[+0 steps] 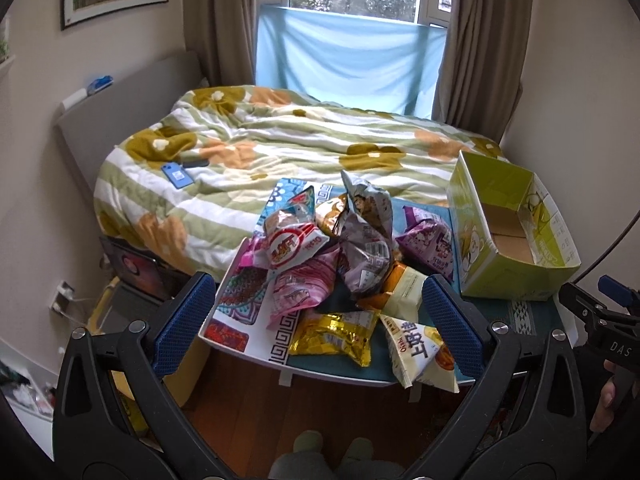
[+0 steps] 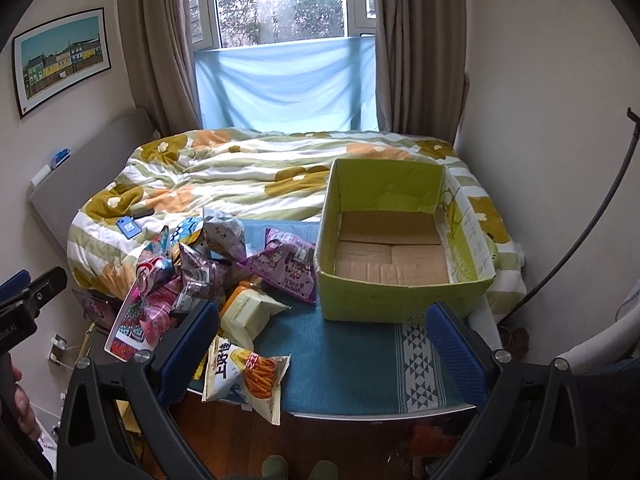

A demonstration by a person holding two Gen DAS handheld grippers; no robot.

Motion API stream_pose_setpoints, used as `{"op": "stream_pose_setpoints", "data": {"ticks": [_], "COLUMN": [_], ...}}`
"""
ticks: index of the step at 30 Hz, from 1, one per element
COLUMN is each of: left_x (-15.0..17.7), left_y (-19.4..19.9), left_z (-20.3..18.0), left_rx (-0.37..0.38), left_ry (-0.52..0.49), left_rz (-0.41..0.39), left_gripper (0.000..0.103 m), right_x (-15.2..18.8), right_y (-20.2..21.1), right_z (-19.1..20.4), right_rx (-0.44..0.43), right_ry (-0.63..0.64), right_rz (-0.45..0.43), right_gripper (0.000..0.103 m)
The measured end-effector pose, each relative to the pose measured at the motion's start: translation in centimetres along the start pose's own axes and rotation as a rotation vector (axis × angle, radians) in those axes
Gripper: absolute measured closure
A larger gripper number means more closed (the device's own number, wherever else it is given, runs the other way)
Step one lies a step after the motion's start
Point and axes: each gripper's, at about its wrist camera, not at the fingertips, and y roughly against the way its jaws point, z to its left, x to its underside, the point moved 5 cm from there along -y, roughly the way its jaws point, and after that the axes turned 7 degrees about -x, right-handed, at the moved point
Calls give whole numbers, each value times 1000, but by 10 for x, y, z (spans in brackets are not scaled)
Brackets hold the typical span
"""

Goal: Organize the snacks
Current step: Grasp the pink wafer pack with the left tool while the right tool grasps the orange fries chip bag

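A heap of snack bags [image 1: 336, 256] lies on a small table with a teal cloth [image 2: 344, 360], left of an empty green cardboard box [image 1: 508, 232]. The box also shows in the right wrist view [image 2: 400, 240], open side up. A gold bag [image 1: 336, 336] and a white chip bag [image 1: 420, 352] lie at the table's front edge; the white bag [image 2: 244, 372] overhangs it. A purple bag [image 2: 284, 268] lies beside the box. My left gripper [image 1: 320, 320] is open and empty above the front of the heap. My right gripper [image 2: 324, 344] is open and empty over the cloth before the box.
A bed with a flowered quilt [image 1: 280, 152] stands behind the table, with a blue phone [image 1: 178, 176] on it. Curtains and a window are at the back. Wooden floor [image 1: 248, 400] and my feet are below. A wall socket [image 1: 60, 300] is at the left.
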Motion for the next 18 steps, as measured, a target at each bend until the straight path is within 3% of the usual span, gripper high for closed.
{"op": "stream_pose_setpoints", "data": {"ticks": [7,12,18], "left_x": [15,25,26], "left_y": [-67,-123,-182], "left_z": [5,10,21], "left_rx": [51,115,214], "left_ry": [-51,-102,-85], "left_rz": [99,187,291], "left_gripper": [1,1,1], "right_x": [39,66,88], "right_y": [-58,-96,-132], "right_z": [3,11,27], "right_rx": [-120,-160,-186], "right_ry": [-128,-246,-373], "right_rz": [165,272,343], "right_gripper": [0,0,0]}}
